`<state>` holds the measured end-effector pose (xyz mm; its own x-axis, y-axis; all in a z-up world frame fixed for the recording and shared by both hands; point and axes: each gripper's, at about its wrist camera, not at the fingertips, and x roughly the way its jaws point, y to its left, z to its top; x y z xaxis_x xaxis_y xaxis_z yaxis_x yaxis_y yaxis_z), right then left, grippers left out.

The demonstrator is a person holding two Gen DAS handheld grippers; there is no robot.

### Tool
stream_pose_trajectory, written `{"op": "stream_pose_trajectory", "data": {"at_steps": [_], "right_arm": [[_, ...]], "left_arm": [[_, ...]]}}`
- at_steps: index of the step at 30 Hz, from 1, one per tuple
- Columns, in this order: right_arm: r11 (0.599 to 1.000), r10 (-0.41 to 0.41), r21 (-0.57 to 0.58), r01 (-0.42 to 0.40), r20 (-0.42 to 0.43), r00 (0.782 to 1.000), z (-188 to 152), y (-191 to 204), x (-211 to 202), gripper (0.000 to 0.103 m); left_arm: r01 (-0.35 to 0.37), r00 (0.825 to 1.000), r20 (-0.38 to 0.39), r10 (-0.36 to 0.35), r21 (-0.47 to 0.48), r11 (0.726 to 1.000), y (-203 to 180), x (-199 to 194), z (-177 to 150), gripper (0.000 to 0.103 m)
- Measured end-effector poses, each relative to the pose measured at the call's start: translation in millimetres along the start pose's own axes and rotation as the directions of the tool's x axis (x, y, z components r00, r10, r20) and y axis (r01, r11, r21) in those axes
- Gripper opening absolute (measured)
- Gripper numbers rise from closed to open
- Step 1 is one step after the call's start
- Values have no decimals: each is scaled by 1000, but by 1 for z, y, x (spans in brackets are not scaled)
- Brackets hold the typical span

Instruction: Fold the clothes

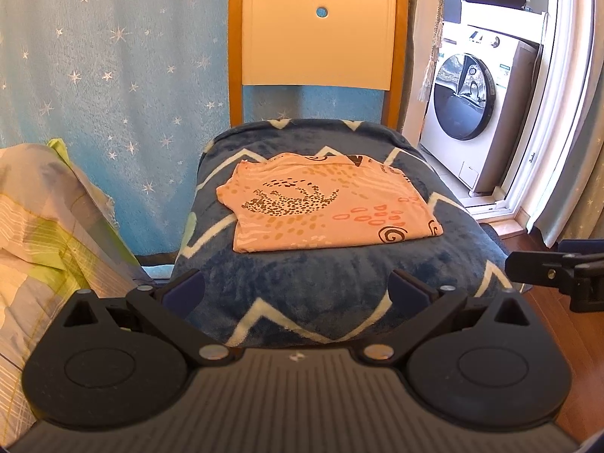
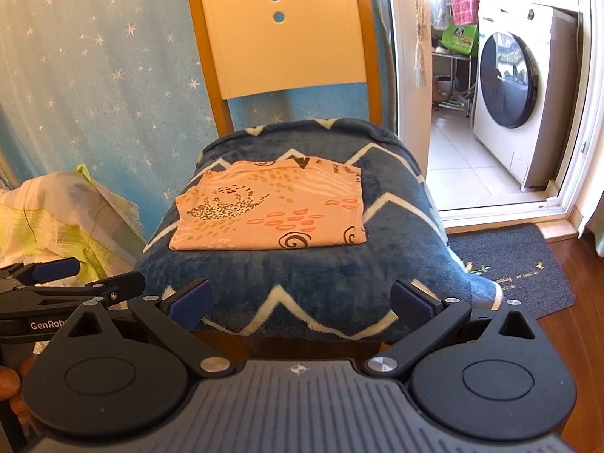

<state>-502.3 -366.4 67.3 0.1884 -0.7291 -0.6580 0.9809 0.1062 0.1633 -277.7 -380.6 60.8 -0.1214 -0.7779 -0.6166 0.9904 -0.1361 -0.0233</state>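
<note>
A pink patterned garment point(image 1: 324, 207) point(image 2: 271, 211) lies folded into a flat rectangle on a chair seat draped with a dark blue zigzag blanket point(image 1: 313, 294) point(image 2: 302, 283). My left gripper point(image 1: 296, 288) hovers open before the seat's front edge, nothing between its blue pads. My right gripper point(image 2: 302, 300) is open too, at the same front edge and short of the garment. In the right wrist view the left gripper's fingers point(image 2: 75, 275) reach in from the left side. At the right edge of the left wrist view is the right gripper's finger point(image 1: 547, 270).
The chair's wooden backrest point(image 1: 317, 34) rises behind the seat against a blue star-print curtain point(image 1: 113, 75). A bed with green-and-white checked bedding point(image 1: 41, 226) lies left. A doorway on the right leads to a washing machine point(image 2: 524, 87), with a dark doormat point(image 2: 517, 264) on the wooden floor.
</note>
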Motion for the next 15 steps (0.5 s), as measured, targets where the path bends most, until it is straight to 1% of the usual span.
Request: {"op": "stream_pose_trajectory", "data": {"at_steps": [15], "right_arm": [[1000,-27,-10,27,3,1000,-2,-4,5,103]], "left_arm": [[-13,1000,-9,13,2,1000,-1,3,-2,102]]}}
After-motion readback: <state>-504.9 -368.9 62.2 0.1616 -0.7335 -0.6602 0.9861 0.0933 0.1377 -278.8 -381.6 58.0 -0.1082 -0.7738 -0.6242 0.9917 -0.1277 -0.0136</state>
